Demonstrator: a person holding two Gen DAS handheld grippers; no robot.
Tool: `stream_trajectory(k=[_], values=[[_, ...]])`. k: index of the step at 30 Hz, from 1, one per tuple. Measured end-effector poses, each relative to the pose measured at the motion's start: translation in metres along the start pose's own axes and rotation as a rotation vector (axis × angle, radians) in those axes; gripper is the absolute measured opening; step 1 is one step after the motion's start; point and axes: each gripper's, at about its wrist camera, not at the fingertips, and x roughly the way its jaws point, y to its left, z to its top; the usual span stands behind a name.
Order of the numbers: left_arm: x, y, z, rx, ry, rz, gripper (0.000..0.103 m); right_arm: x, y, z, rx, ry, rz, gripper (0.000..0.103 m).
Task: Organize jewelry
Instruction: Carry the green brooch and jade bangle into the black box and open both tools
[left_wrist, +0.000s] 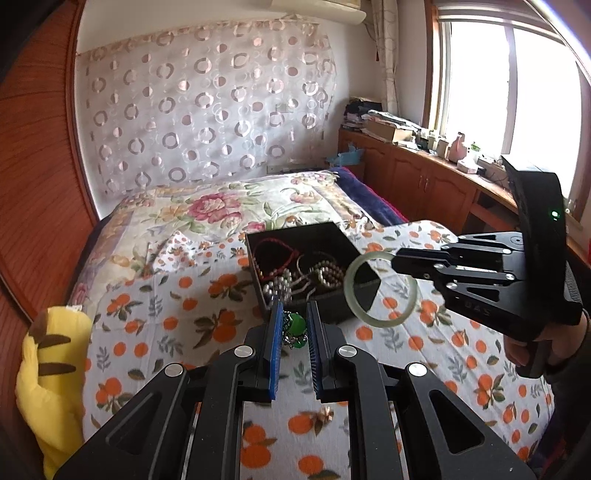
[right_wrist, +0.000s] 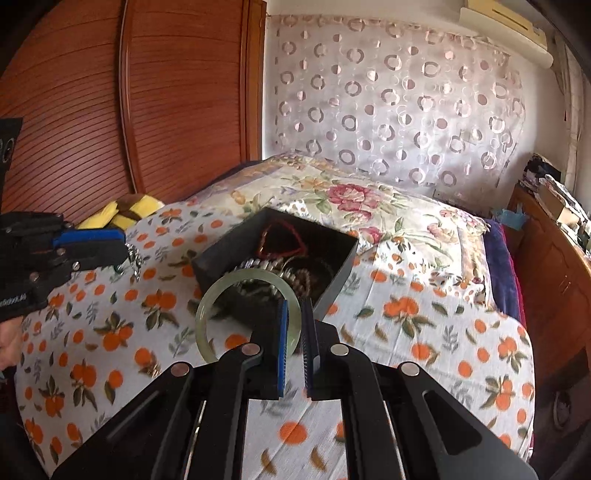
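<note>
A black jewelry box (left_wrist: 258, 240) sits on the bed, holding a red cord bracelet (left_wrist: 275, 251) and several bead bracelets (left_wrist: 325, 275). It also shows in the right wrist view (right_wrist: 221, 254). My left gripper (left_wrist: 294, 314) is shut on a green bead necklace (left_wrist: 295, 326) with a silver chain, held just in front of the box; from the right wrist view that gripper (right_wrist: 122, 245) has the chain (right_wrist: 135, 260) dangling from it. My right gripper (right_wrist: 293, 314) is shut on a pale green jade bangle (right_wrist: 210, 306), held above the box's near edge; the bangle shows in the left wrist view (left_wrist: 354, 306).
The bed has an orange-print cloth (left_wrist: 166, 314) over a floral quilt (left_wrist: 207, 210). A yellow plush toy (left_wrist: 48, 376) lies at the left edge. A wooden wardrobe (right_wrist: 147, 110) stands left, low cabinets (left_wrist: 424, 181) with clutter stand under the window at right.
</note>
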Motion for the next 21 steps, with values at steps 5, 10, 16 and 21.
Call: stream_trajectory(k=[5, 10, 16, 21], values=[[0.011, 0.0, 0.015, 0.008, -0.006, 0.002, 0.012, 0.015, -0.011, 0.013, 0.02, -0.007, 0.008, 0.008], [0.022, 0.001, 0.021, 0.002, -0.001, -0.003, 0.012, 0.032, -0.02, 0.02, 0.059, -0.007, 0.028, 0.008], [0.037, 0.001, 0.03, -0.004, 0.003, -0.018, 0.012, 0.05, -0.023, 0.022, 0.061, 0.007, 0.032, 0.009], [0.051, 0.003, 0.044, -0.003, 0.001, -0.032, 0.012, 0.053, -0.026, 0.021, 0.073, 0.015, 0.05, 0.013]])
